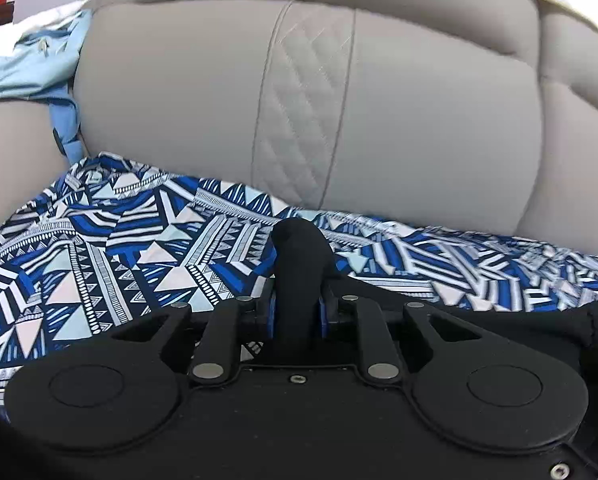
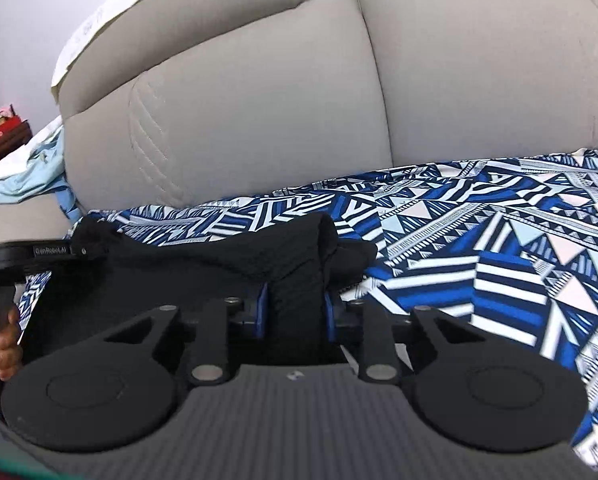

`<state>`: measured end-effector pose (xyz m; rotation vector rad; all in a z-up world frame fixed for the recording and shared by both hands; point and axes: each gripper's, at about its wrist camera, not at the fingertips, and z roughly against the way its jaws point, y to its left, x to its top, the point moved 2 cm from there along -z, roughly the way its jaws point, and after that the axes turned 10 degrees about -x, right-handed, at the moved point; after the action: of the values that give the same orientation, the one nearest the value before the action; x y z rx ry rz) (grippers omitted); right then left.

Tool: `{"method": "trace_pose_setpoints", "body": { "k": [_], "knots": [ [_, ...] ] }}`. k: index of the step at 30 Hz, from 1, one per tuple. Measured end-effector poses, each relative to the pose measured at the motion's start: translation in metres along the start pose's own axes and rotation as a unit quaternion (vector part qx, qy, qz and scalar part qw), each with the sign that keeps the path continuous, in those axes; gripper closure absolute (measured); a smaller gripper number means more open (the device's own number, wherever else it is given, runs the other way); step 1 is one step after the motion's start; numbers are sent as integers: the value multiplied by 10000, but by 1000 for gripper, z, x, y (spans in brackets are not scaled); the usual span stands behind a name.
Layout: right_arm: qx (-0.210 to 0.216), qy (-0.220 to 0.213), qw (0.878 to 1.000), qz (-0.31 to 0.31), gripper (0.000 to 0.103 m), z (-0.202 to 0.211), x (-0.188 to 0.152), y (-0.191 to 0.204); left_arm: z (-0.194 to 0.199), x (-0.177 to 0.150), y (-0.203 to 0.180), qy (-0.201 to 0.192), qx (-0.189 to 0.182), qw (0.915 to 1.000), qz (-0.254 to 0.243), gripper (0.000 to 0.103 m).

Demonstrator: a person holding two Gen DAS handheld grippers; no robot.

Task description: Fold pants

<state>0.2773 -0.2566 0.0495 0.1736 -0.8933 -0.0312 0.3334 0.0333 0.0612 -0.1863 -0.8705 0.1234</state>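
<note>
The pants (image 2: 179, 272) are black textured fabric, stretched between both grippers above a blue-and-white geometric patterned cloth (image 2: 499, 248) that covers the sofa seat. My right gripper (image 2: 295, 312) is shut on a thick bunch of the black fabric, squeezed between its blue pads (image 2: 261, 312). In the left wrist view my left gripper (image 1: 297, 312) is shut on a narrow upright fold of the pants (image 1: 299, 248), with the patterned cloth (image 1: 99, 248) below. In the right wrist view the left gripper's body (image 2: 3, 258) shows at the left edge, held by a hand (image 2: 3, 340).
The grey sofa backrest (image 1: 299, 100) rises close behind the cloth. A light blue garment (image 1: 27, 64) lies crumpled on the seat at the far left. A dark shelf with red items (image 2: 3, 136) stands beyond it. A white sheet (image 2: 87, 36) lies on the sofa's top.
</note>
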Motion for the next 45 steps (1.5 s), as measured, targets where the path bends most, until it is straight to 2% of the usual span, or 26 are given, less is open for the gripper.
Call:
{"method": "trace_pose_setpoints", "body": {
  "k": [5,7,11,12,13,16,21,25,28,32,35,38,42,45],
  "knots": [
    [-122,-57,9997,219,66,-9,-4,3,-16,-9,2,91,103,9997,-190,78],
    [-174,-87,9994,288,59,-10,-6,4,-17,-12,3,74,103,9996,-234,76],
    [-278,-208,9985,423,54,-12,-10,7,-18,-15,4,59,114,9997,-201,69],
    [-304,-217,9984,430,50,-12,-9,8,-18,-15,4,65,129,9997,-186,69],
    [-372,-237,9981,436,40,-11,-9,9,-17,-15,4,71,147,9997,-174,65],
    [-543,-259,9975,366,31,-6,-9,8,-10,-17,7,187,191,9996,-52,48],
    [-546,-323,9978,167,26,14,-10,5,18,-32,8,262,234,9993,-122,34],
    [-784,-430,9959,110,20,39,-18,4,48,-52,-1,256,287,9986,-366,23],
    [-794,-382,9960,143,20,52,-31,6,67,-75,-6,279,353,9978,-489,22],
    [-967,-520,9921,605,18,73,-51,20,98,-97,-9,179,209,9987,-438,21],
    [-1072,-582,9889,845,16,86,-70,24,117,-112,-13,206,200,9976,-631,20],
    [-1112,-523,9888,842,15,97,-90,23,135,-126,-16,92,256,9967,-763,19],
    [-1226,-555,9887,661,15,113,-113,18,156,-138,-13,42,117,9985,-535,18],
    [-1219,-644,9892,493,14,127,-129,17,171,-149,-15,-6,100,9985,-539,16]
  ]
}}
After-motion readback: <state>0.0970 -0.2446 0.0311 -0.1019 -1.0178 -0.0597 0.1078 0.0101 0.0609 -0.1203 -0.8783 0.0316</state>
